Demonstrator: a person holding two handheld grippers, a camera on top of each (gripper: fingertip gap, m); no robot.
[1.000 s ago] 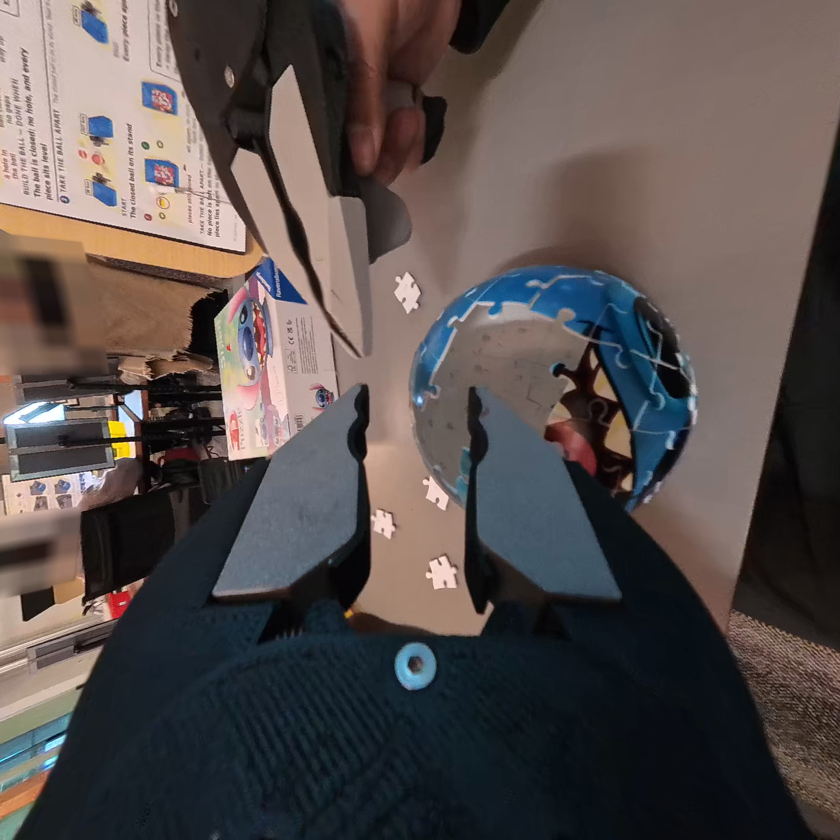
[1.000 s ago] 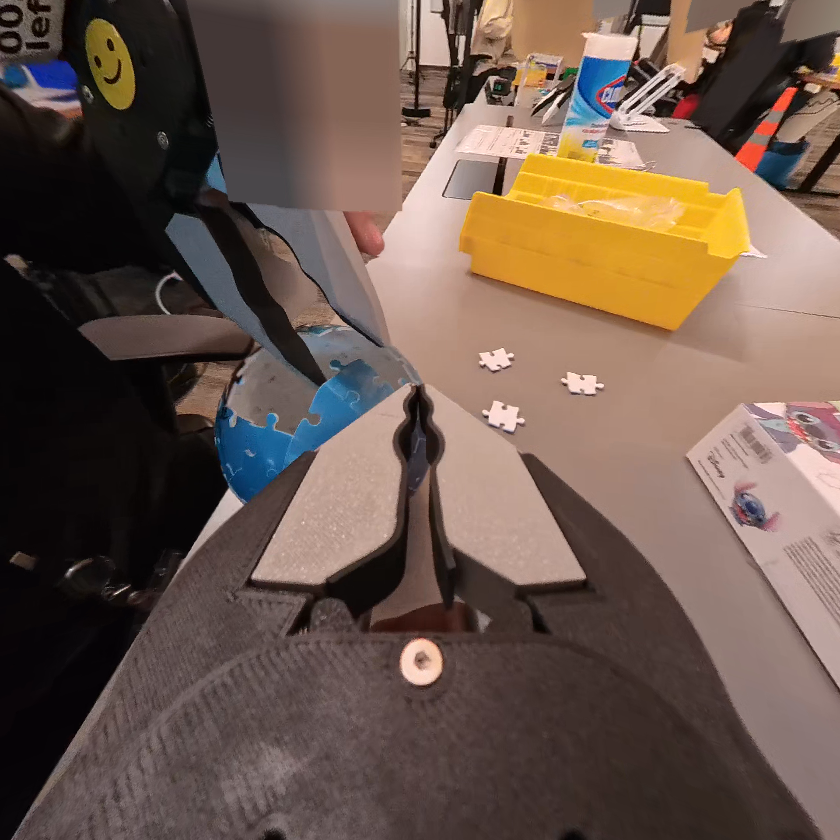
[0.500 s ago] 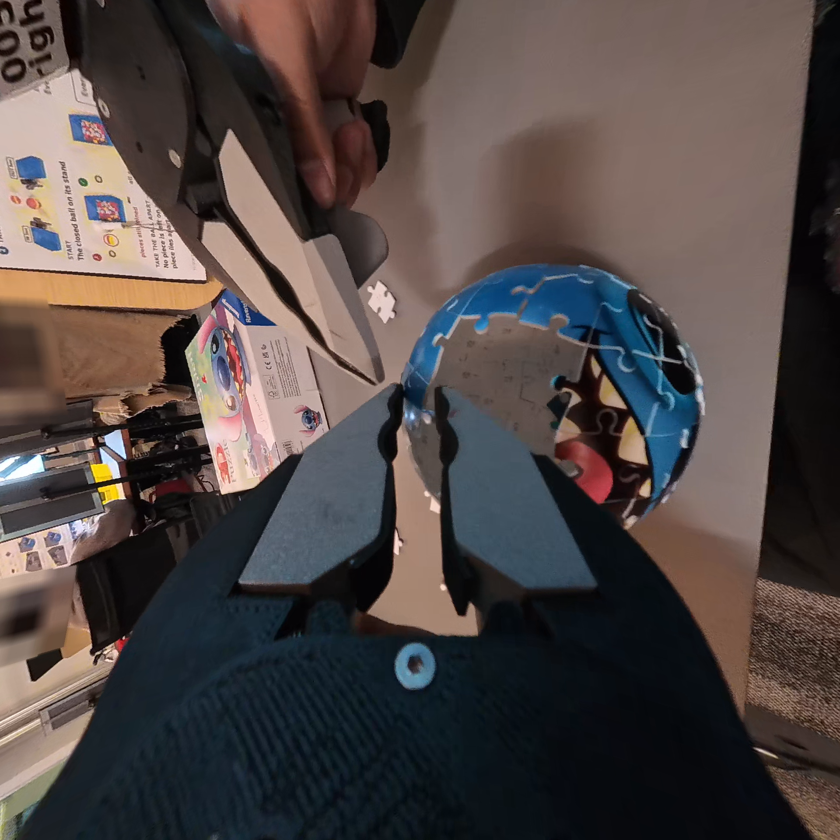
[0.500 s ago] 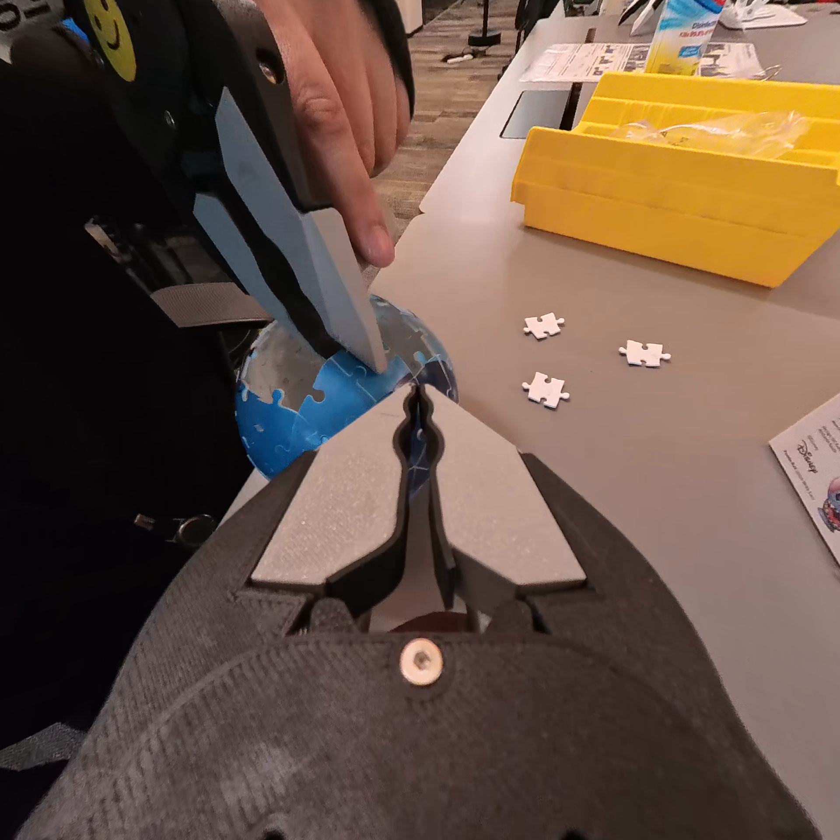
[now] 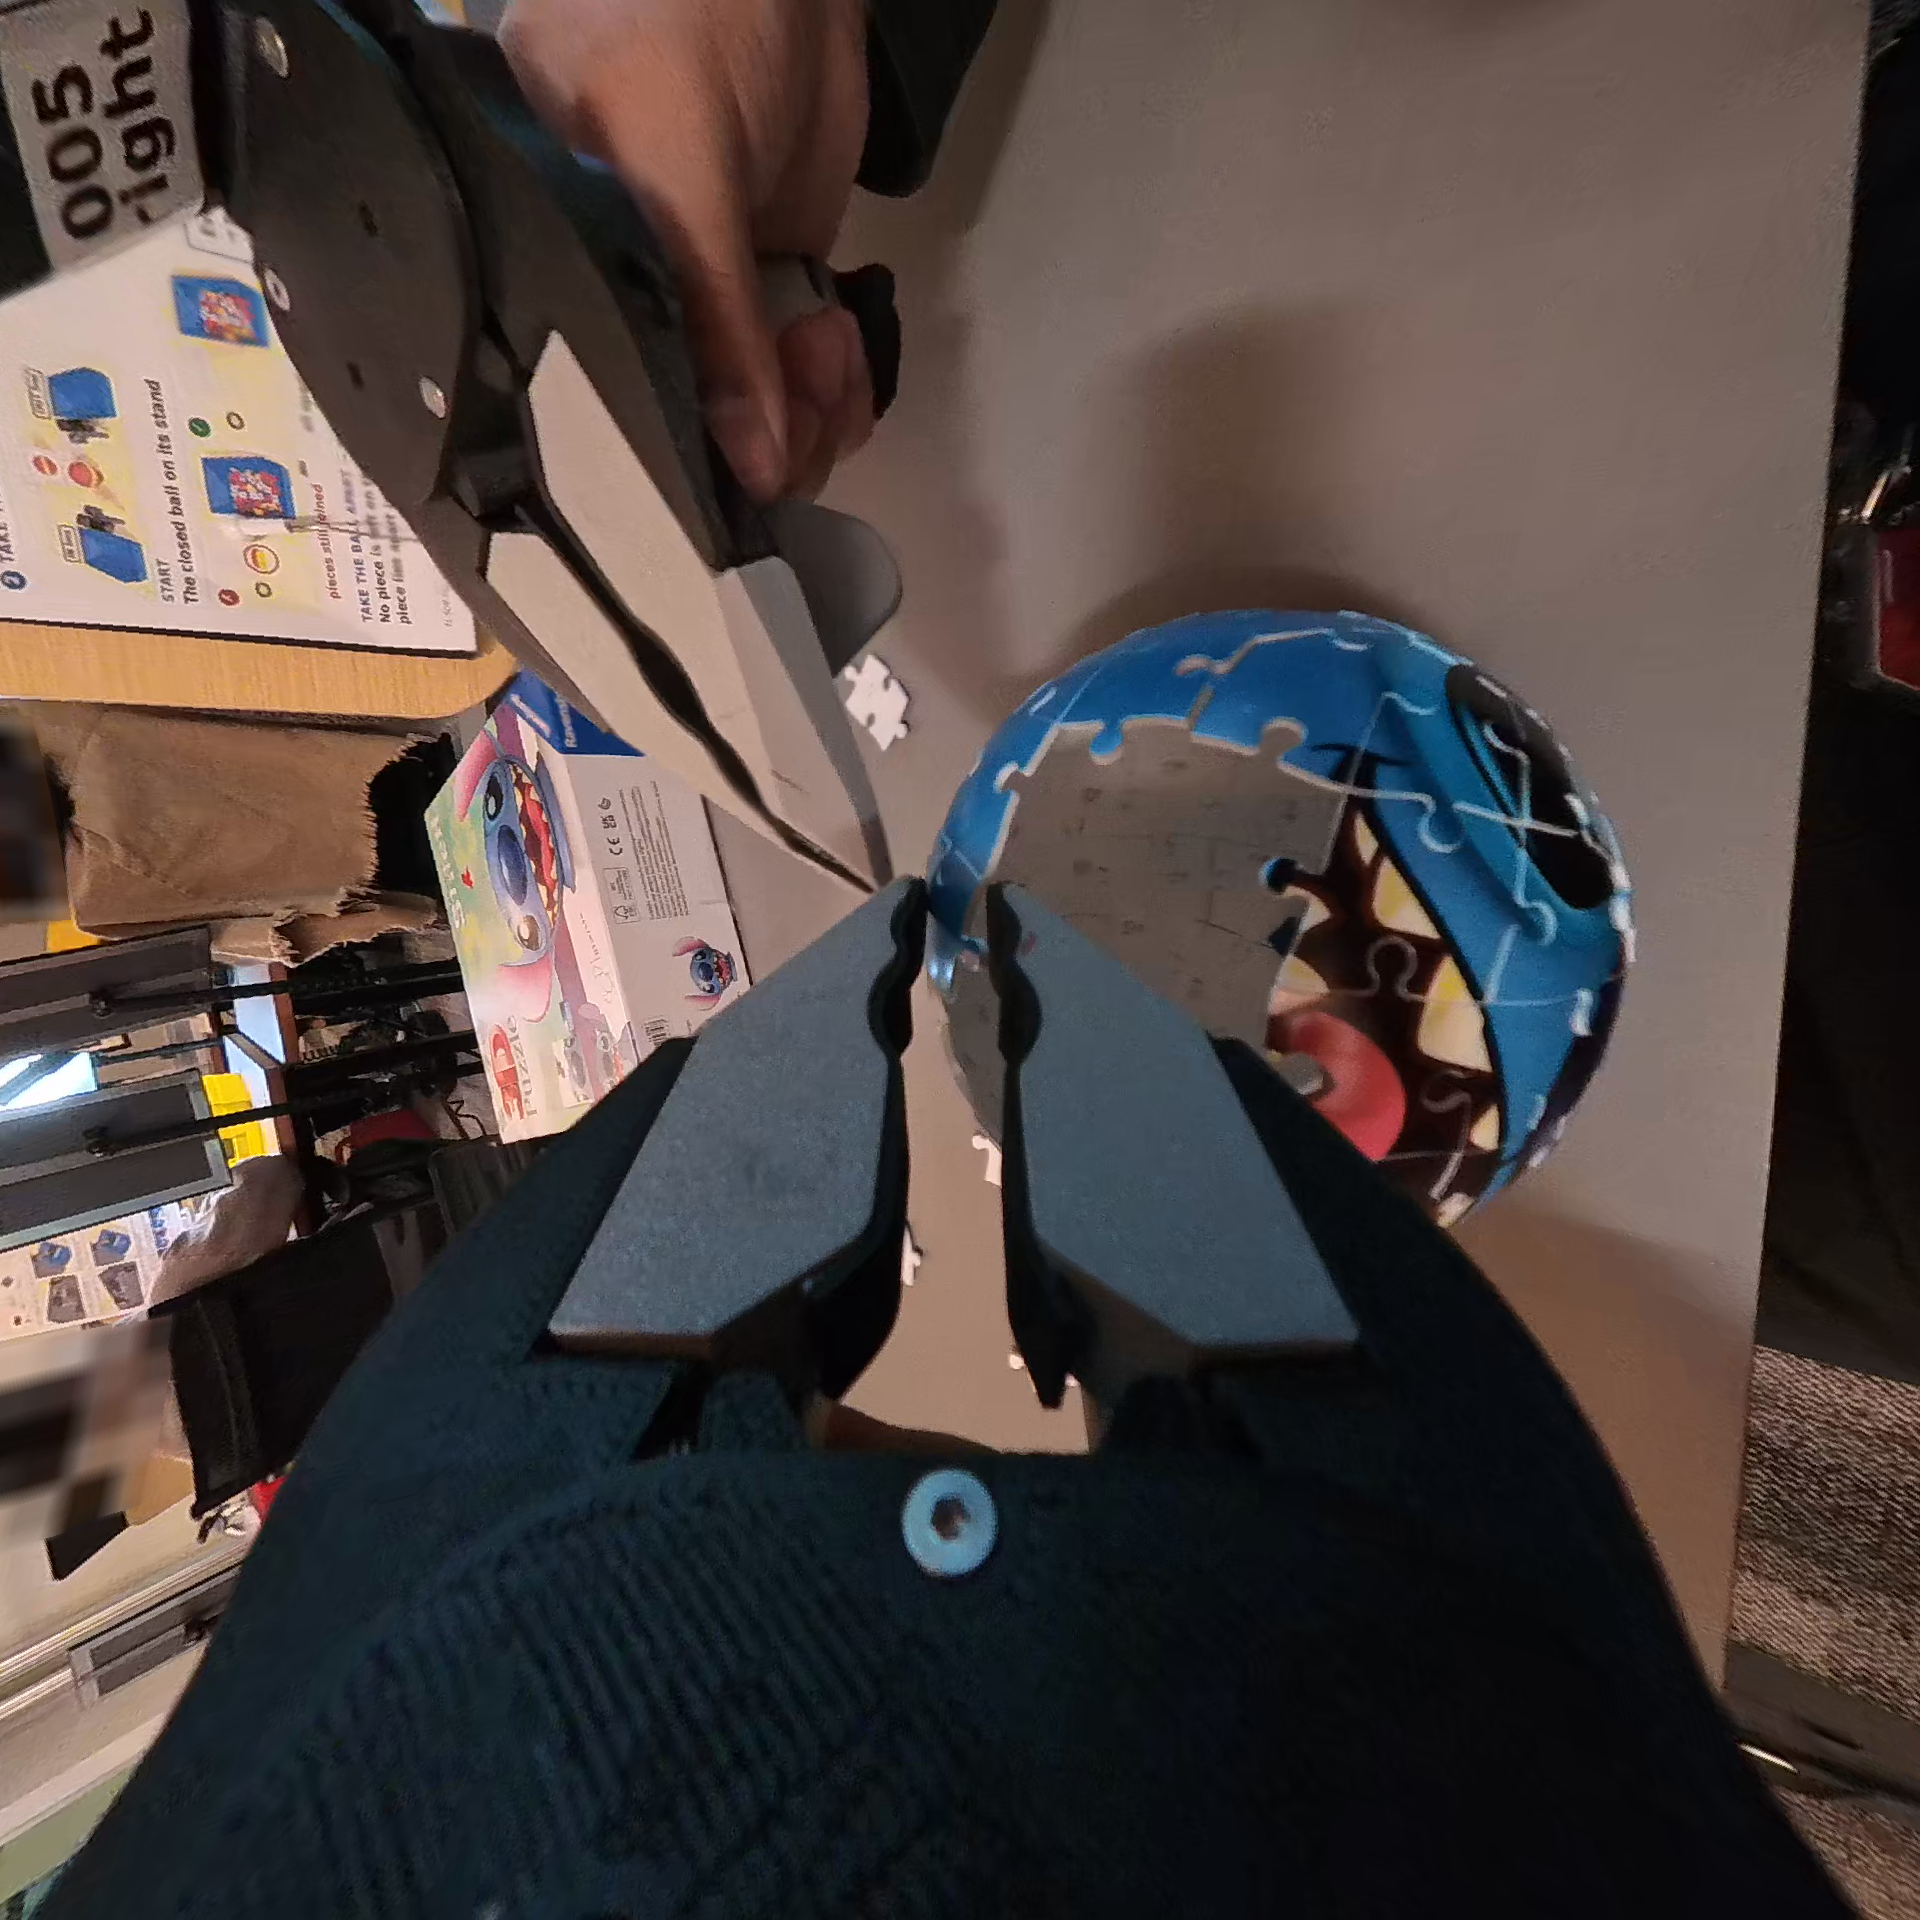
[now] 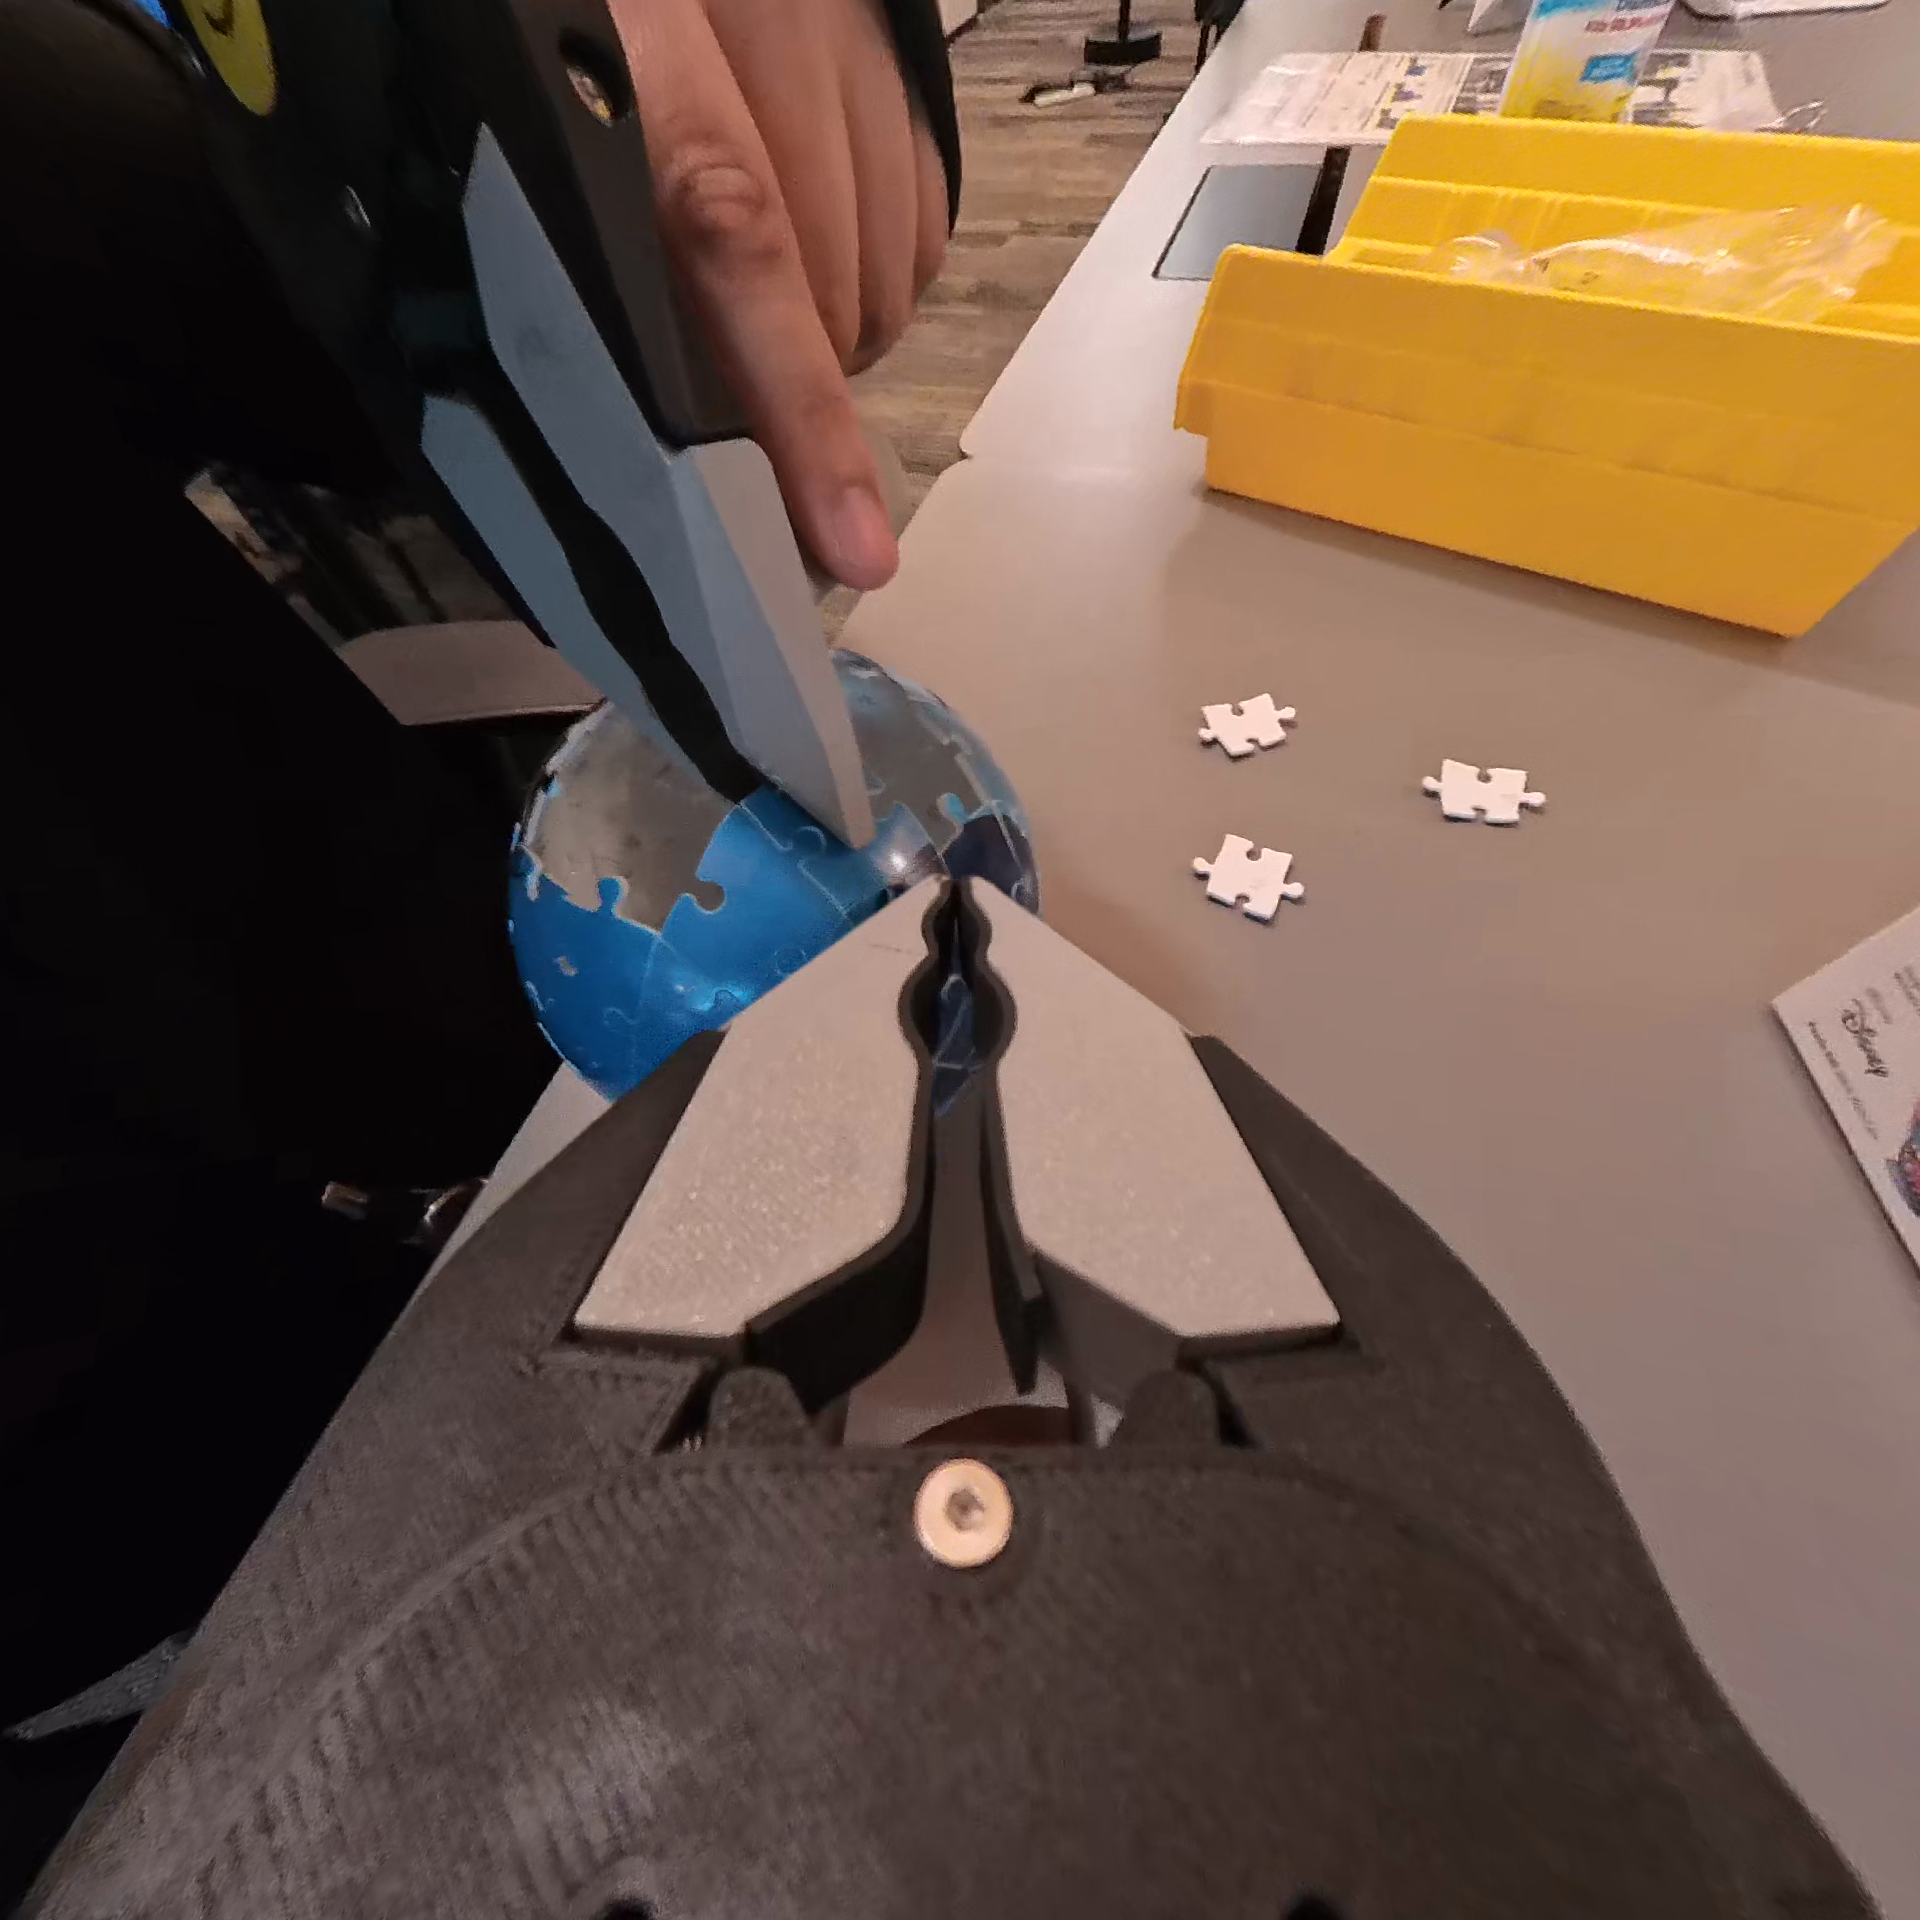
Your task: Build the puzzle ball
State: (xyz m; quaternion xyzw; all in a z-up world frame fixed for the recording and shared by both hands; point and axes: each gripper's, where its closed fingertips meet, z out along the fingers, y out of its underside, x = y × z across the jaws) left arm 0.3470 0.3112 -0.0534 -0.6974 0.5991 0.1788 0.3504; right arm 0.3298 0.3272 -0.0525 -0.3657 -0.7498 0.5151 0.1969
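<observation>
The puzzle ball (image 5: 1455,748) is a blue sphere with a large open gap showing its grey inside. It sits near the table edge and also shows in the right wrist view (image 6: 623,966). My left gripper (image 5: 954,904) is shut on the ball's rim beside the gap, one finger inside and one outside; it shows from the side in the right wrist view (image 6: 821,821). My right gripper (image 6: 958,888) is shut, its tips right beside the ball and the left gripper's tips; it also shows in the left wrist view (image 5: 873,878). I cannot see anything held in it.
Loose white puzzle pieces (image 6: 1247,724) lie face down on the grey table (image 5: 1351,312), one by the right gripper (image 5: 873,701). A yellow bin (image 6: 1507,447) stands at the back. The puzzle box (image 5: 582,914) and an instruction sheet (image 5: 208,468) lie beyond. Only a small space, under 4 cm, lies between the two pairs of fingers.
My left gripper went from open to shut on the ball's rim. My right gripper, shut throughout, moved in until its tips reached the ball's side.
</observation>
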